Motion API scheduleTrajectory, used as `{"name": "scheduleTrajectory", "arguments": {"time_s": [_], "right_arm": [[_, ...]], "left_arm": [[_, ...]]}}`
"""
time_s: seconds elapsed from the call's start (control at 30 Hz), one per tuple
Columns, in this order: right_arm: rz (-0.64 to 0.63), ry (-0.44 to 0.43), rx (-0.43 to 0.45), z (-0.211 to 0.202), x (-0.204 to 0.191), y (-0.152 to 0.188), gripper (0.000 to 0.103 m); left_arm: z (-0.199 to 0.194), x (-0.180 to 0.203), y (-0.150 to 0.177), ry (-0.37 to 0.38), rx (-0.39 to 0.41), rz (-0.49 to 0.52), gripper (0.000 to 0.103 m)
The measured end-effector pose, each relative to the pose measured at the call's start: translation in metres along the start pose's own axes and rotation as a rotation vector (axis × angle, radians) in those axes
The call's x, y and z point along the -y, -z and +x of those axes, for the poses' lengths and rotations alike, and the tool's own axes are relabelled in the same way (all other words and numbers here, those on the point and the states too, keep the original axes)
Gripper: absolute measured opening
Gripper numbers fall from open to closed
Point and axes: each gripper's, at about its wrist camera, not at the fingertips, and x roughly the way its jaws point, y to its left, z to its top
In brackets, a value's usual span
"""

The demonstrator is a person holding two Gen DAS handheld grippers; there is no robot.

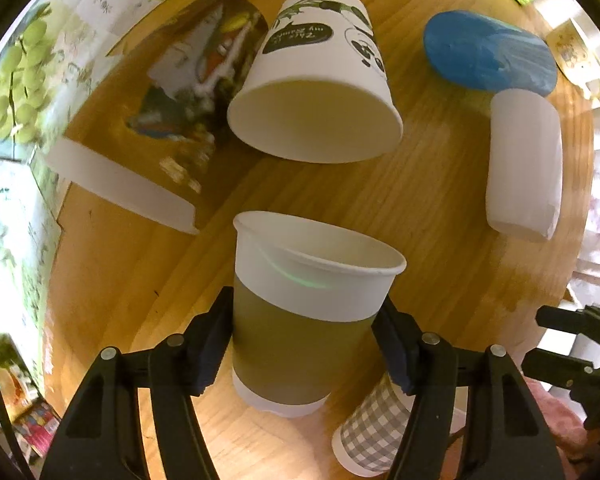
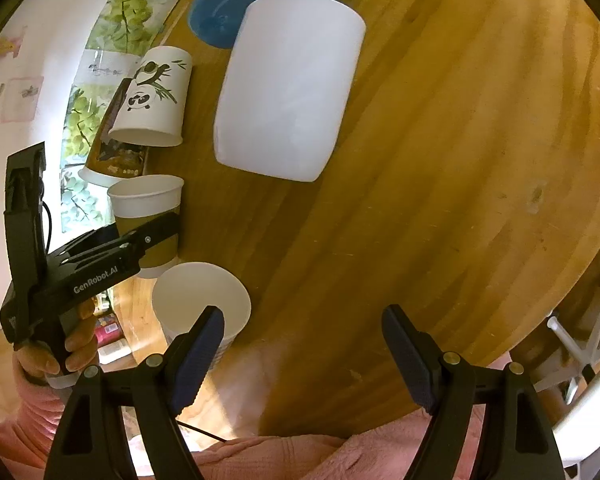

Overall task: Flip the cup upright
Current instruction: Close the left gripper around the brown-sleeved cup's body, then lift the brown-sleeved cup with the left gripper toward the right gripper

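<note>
My left gripper (image 1: 304, 340) is shut on a paper cup with an olive-brown sleeve (image 1: 300, 312), held upright with its open mouth up, base at or just above the wooden table (image 1: 420, 208). The same cup (image 2: 148, 216) and the left gripper (image 2: 156, 236) show at the left of the right wrist view. My right gripper (image 2: 304, 344) is open and empty over the table's near edge.
A panda-print cup (image 1: 316, 80) and a dark printed cup (image 1: 172, 120) lie on their sides behind the held cup. A plain white cup (image 1: 524, 164) lies on its side at the right, a blue object (image 1: 488, 56) behind it. A grey checked cup (image 1: 376, 432) stands upright near the front edge.
</note>
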Motion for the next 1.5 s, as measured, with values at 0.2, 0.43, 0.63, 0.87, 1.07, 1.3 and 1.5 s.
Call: {"name": "scheduleTrajectory", "arguments": {"time_s": [0.2, 0.43, 0.63, 0.87, 1.07, 1.3, 1.5], "right_arm": [[-0.04, -0.017, 0.005, -0.002, -0.007, -0.003, 0.082], [-0.085, -0.035, 0.023, -0.014, -0.015, -0.001, 0.082], [-0.13, -0.046, 0.047, -0.028, -0.016, 0.002, 0.082], [-0.21, -0.045, 0.062, -0.047, -0.012, 0.008, 0.082], [-0.29, -0.028, 0.06, -0.071, -0.004, 0.007, 0.082], [-0.393, -0.003, 0.044, -0.1, 0.012, -0.002, 0.082], [-0.466, 0.001, 0.011, -0.116, 0.028, -0.011, 0.082]], "left_arm": [[-0.005, -0.012, 0.002, 0.007, 0.019, -0.033, 0.068], [-0.022, -0.017, 0.012, 0.012, 0.049, -0.061, 0.068], [-0.041, -0.025, 0.032, 0.006, 0.087, -0.094, 0.068], [-0.062, -0.015, 0.054, 0.014, 0.124, -0.177, 0.068], [-0.084, 0.035, 0.081, 0.037, 0.136, -0.292, 0.068], [-0.083, 0.069, 0.092, 0.073, 0.154, -0.442, 0.068], [-0.076, 0.108, 0.102, 0.122, 0.144, -0.569, 0.068]]}}
